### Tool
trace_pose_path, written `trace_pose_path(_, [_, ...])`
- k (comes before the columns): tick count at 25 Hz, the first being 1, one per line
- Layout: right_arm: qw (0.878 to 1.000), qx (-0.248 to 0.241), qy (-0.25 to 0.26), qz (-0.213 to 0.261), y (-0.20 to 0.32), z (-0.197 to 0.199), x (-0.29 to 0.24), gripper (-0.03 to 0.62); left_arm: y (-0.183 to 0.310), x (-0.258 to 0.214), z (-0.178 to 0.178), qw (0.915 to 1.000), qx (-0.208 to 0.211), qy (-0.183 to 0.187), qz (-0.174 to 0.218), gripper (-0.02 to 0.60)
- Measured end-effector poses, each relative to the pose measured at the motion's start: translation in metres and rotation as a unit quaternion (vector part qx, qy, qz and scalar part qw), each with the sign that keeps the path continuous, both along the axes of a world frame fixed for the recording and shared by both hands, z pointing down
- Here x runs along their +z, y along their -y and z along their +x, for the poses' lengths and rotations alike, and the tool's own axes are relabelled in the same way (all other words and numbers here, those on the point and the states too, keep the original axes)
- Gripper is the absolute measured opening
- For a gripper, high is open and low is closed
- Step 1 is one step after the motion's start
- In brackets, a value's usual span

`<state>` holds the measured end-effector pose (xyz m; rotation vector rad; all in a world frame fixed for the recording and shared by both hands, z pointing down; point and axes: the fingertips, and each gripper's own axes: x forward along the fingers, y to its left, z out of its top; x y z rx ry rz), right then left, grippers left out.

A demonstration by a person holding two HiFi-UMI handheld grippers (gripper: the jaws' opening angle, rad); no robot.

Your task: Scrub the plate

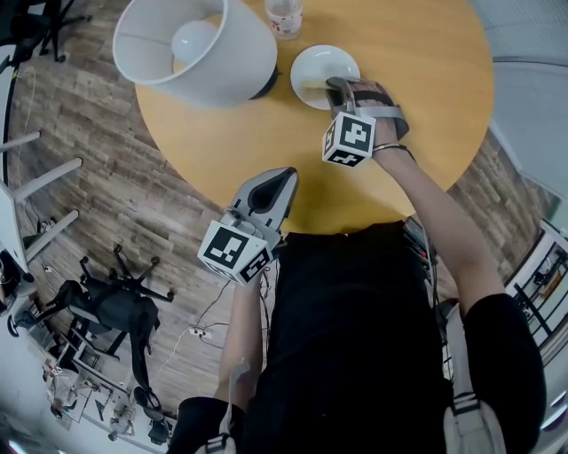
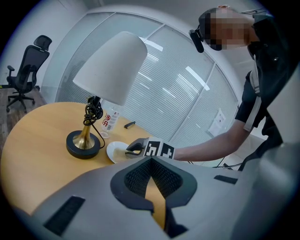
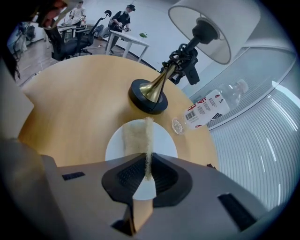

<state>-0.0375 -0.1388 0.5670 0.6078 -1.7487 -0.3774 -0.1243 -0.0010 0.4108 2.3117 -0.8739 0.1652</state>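
Note:
A white plate (image 1: 312, 64) (image 3: 163, 140) lies on the round yellow table (image 1: 417, 80), right of the lamp. My right gripper (image 1: 337, 86) (image 3: 148, 161) hovers over the plate's near rim, shut on a thin beige scrub pad (image 3: 135, 135). The pad stands on edge and reaches out over the plate. In the left gripper view the plate (image 2: 114, 151) and the right gripper (image 2: 136, 146) appear small, beyond the jaws. My left gripper (image 1: 280, 177) (image 2: 151, 161) is at the table's near edge, well away from the plate, shut and holding nothing.
A lamp with a white shade (image 1: 195, 40) and a brass foot on a black base (image 3: 149, 96) stands left of the plate. A clear water bottle (image 3: 208, 108) (image 1: 284, 16) lies behind it. A small black item (image 2: 130, 124) rests farther back. An office chair (image 2: 26, 61) stands on the wood floor.

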Motion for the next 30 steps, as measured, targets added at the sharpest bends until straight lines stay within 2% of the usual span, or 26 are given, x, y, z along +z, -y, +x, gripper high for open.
trace_pose_path(4, [1.000,-0.007,-0.004,-0.016,0.033,0.001,0.005,0.029,0.003,0.006,-0.004,1.0000,-0.005,0.002,-0.007,0.011])
trace_pose_path(7, [1.000,0.007,0.000,-0.019,0.051,0.004,0.004,0.029,-0.001,0.008,-0.007,0.9999,-0.006,0.002,-0.010,0.011])
trace_pose_path(13, [1.000,0.029,0.000,-0.001,0.085,0.011,-0.008,0.029,0.004,0.008,-0.013,0.9998,-0.016,0.000,-0.009,0.011])
trace_pose_path(17, [1.000,0.016,-0.002,0.000,0.082,0.000,-0.006,0.029,0.003,0.010,-0.014,0.9998,-0.014,0.001,-0.012,0.011])
trace_pose_path(30, [0.999,-0.007,0.033,-0.007,0.033,-0.017,-0.014,0.029,-0.004,0.009,-0.005,1.0000,-0.007,-0.002,-0.005,0.011])
